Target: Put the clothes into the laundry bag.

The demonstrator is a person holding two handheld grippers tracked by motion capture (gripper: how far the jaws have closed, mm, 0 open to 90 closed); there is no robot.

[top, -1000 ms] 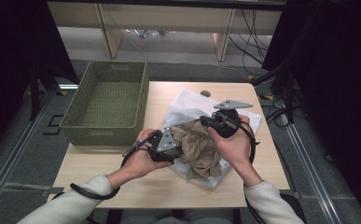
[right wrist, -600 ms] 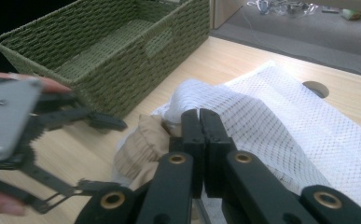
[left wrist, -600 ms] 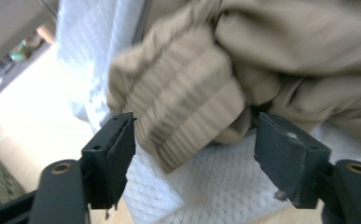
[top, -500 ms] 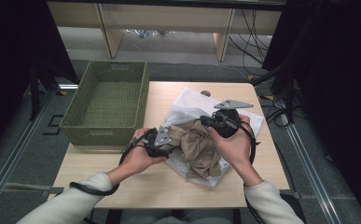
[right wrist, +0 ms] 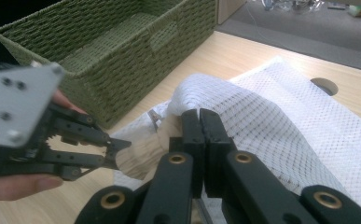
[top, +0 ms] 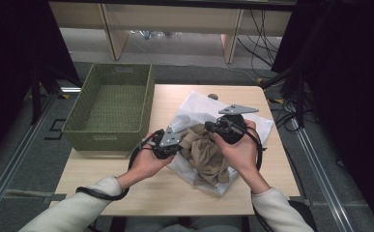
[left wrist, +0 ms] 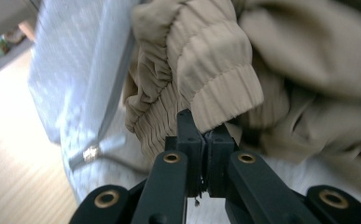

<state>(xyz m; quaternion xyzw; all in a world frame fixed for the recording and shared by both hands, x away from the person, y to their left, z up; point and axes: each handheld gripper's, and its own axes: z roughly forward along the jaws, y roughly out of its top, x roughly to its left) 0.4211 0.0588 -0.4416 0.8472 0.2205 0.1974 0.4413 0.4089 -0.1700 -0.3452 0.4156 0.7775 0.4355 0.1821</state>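
Near the middle of the surface (top: 126, 193), the left claw (left wrist: 205, 135) is just finishing closing, its jaws now clamping on a ribbed cuff of the beige garment (top: 205, 153) that was loose between them a second ago, so the pull out of the white mesh bag (top: 252, 125) looks ready to begin. The right claw (right wrist: 200, 122) is pinching the bag's edge shut-jawed. Beside them, the green basket (top: 108, 135) is sitting empty, while the bag's folds are crowding the garment.
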